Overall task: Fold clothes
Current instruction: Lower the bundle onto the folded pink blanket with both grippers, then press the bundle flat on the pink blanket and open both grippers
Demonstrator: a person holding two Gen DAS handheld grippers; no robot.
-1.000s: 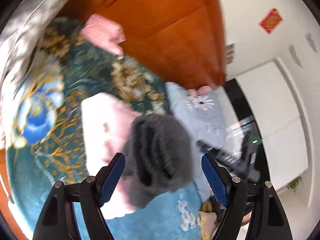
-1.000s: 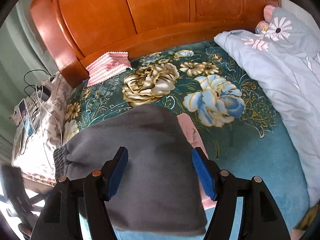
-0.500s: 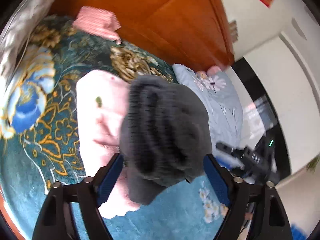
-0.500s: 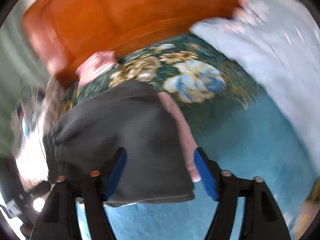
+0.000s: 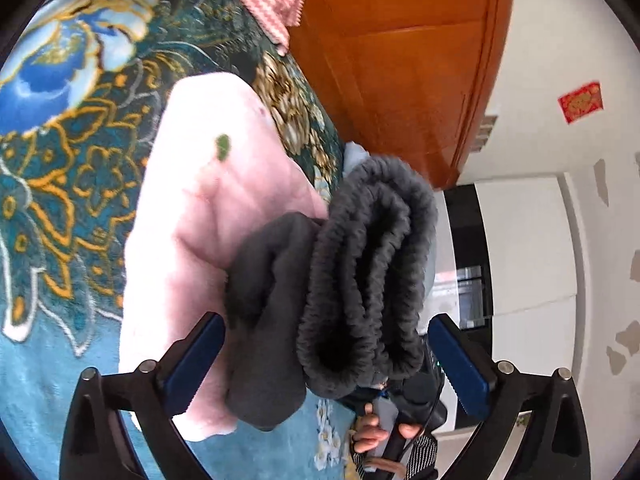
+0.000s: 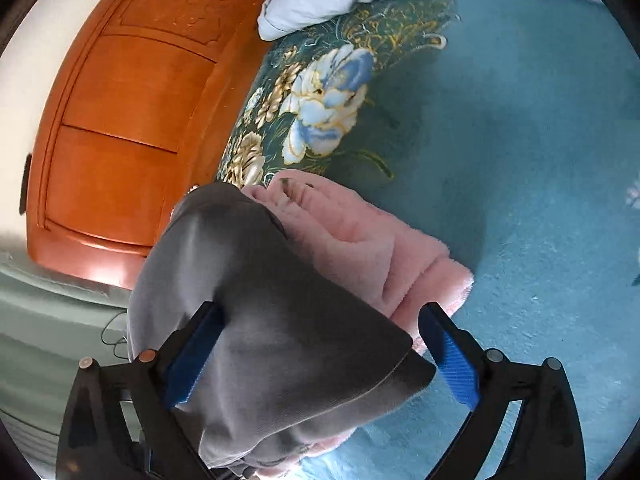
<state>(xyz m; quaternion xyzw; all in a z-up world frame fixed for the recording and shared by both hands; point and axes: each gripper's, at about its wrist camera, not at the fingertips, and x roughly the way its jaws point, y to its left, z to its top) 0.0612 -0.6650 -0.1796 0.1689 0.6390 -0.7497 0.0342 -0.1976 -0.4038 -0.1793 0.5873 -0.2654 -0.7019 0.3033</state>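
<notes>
1. Between the left gripper (image 5: 326, 364) pads, which are opening wide, sits the folded grey garment (image 5: 360, 280); neither pad presses it.
2. Right gripper (image 6: 320, 354) jaws are likewise opening around the same grey cloth.
3. It rests on a folded pink garment (image 6: 360, 248) atop the floral bedspread (image 6: 520, 140), near the wooden headboard (image 6: 120, 120).

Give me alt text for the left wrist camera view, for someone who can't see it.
A folded dark grey garment, elastic waistband facing the camera, sits on a folded pink garment on a teal floral bedspread. It lies between the opening jaws of the left gripper; neither blue pad presses it. An orange wooden headboard stands behind.
</notes>
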